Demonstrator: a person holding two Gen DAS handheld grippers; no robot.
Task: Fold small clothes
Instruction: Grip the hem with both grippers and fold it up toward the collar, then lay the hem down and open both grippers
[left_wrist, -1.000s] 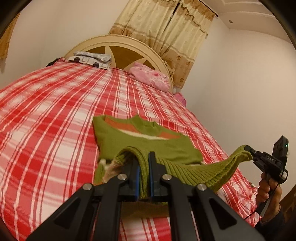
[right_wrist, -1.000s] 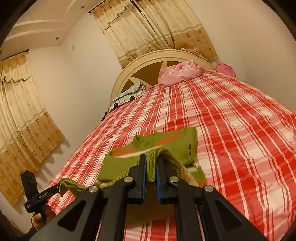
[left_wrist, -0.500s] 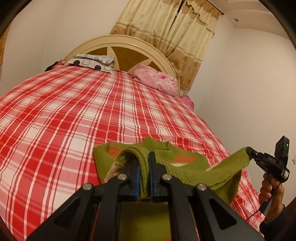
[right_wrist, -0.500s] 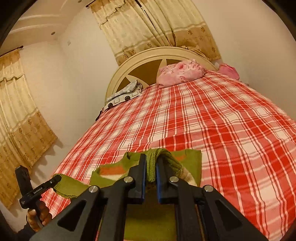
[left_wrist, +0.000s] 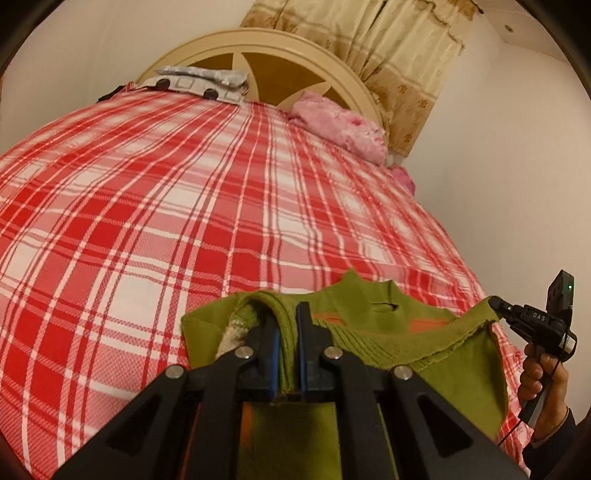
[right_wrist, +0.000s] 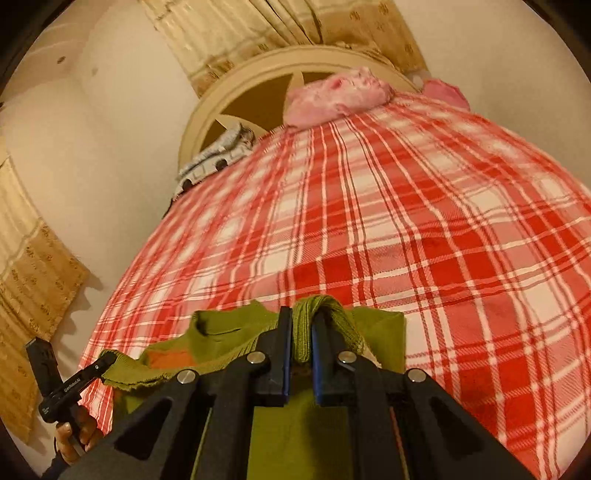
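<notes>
**Bedroom with the big plaid bed**

Pretty much the whole view ahead of the gripper is a bed (left_wrist: 207, 206) in red-and-white plaid. Far end has a rounded cream headboard (left_wrist: 266, 48), with a pink pillow (left_wrist: 340, 129) and a grey patterned bundle (left_wrist: 203, 81) against it. Beige patterned curtains (left_wrist: 399, 48) hang behind. Plain cream walls (left_wrist: 498, 166), warm indoor light.

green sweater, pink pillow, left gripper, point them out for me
green sweater (left_wrist: 373, 295), left wrist view, on the collar
pink pillow (right_wrist: 332, 98), right wrist view, on its middle
left gripper (left_wrist: 287, 325), left wrist view, midway between its fingers, shut on the ribbed hem
</notes>
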